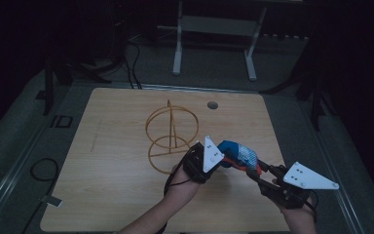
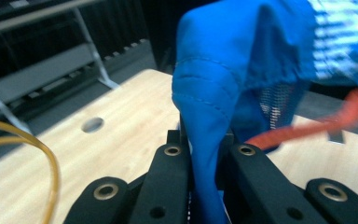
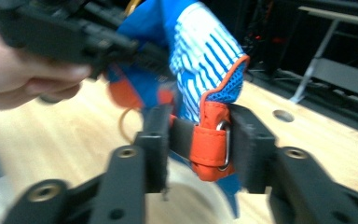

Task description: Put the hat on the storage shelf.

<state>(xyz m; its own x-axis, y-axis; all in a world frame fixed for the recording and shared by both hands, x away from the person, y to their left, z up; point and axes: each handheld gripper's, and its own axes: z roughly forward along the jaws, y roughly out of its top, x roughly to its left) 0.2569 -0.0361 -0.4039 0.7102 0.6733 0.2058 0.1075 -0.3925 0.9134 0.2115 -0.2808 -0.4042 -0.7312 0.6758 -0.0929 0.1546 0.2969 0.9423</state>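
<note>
Two grippers share one blue glove above the near right part of a pale wooden table [image 1: 102,195], the broadest thing here, with a round cable hole [image 1: 213,105] towards its far edge. No earlier picture is at hand, so only the present hold can be read.

Next in size is the yellow wire frame [image 1: 168,139], a stand of hoops around an upright rod, set on the table just left of the glove and beyond it; it looks like the place where the glove is meant to hang, though that is a judgement.

The glove [image 1: 237,155] hangs in the air, clear of the table, stretched between the two tools. Its blue fabric and white-striped back face up, while the orange cuff strap [image 3: 210,147] points towards the person's right hand.

The left gripper [image 2: 204,154], just left of the glove, has its jaws pressed together on a fold of the blue cloth, which rises straight out from between them. That firm pinch seems to anchor the finger end so that the other tool can work on the cuff.

The right gripper [image 3: 200,149], just right of the glove, brackets the orange strap and its metal ring [image 3: 224,144]. Its jaws stand partly apart; the strap sits between them with a gap on one side, so the pads do not appear to clamp it. It seems to be shifting its grip on the cuff.
</note>
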